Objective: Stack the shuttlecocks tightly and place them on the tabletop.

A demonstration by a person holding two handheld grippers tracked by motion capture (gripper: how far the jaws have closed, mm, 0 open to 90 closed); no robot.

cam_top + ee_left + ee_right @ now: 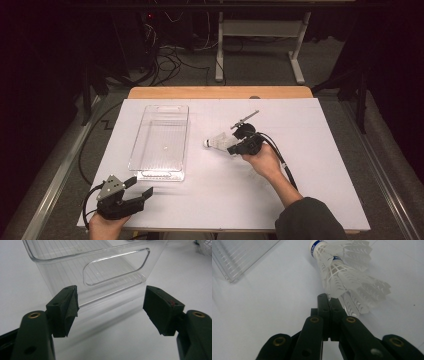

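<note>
Two white plastic shuttlecocks [342, 270] with blue bands are nested one in the other, corks pointing away from my right gripper [328, 298]. Its jaws are closed together and pinch the rim of the nearer skirt at their tips. From above, the shuttlecocks [215, 142] sit at table height just left of the right gripper [231, 149], mid-table. My left gripper [141, 188] rests at the near left corner, open and empty. In its own view the left gripper [111, 312] faces the handle end of a clear plastic bin [115, 267].
The clear bin [160, 142] lies lengthwise on the white table cover [310, 165], left of centre, with nothing visible inside. A cable trails from the right gripper toward the person's sleeve. Table legs and cables stand on the floor beyond the far edge.
</note>
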